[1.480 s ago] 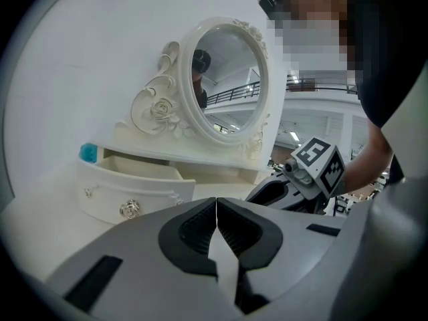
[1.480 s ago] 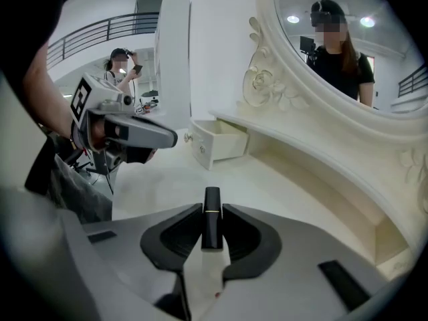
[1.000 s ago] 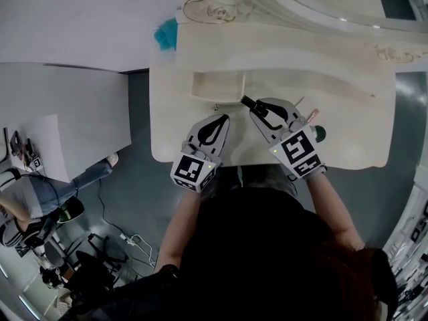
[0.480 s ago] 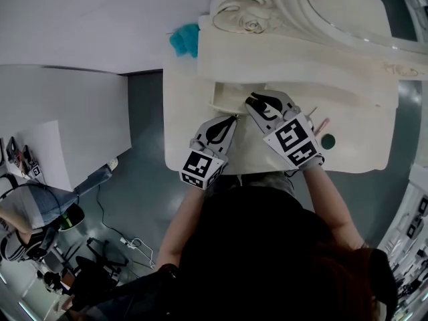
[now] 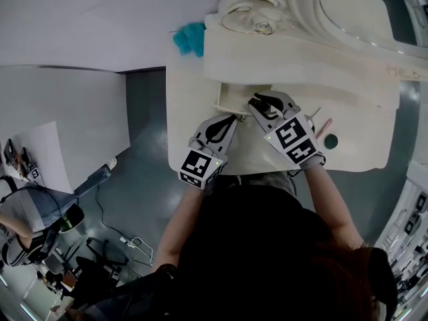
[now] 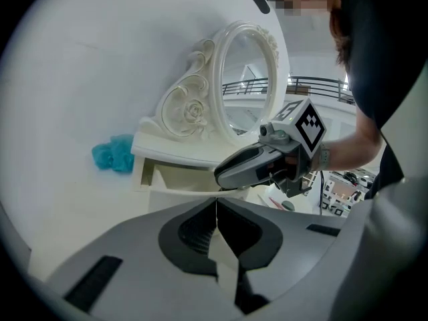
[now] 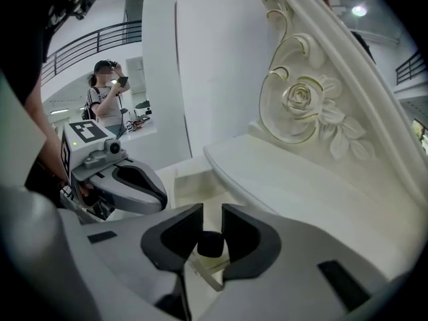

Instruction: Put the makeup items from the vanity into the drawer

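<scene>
Right tongs grip a black-capped makeup item over the drawer. Left tongs are closed and empty. A tilted release could land it outside.

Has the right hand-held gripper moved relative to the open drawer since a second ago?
Yes. The right hand-held gripper, holding a dark-capped makeup item, has gone from the drawer's front right corner to over its opening.

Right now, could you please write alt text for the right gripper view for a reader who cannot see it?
The right gripper holds a black-capped makeup item between its jaws at the open drawer. The left gripper sits at left; a carved rose frame rises at right.
</scene>
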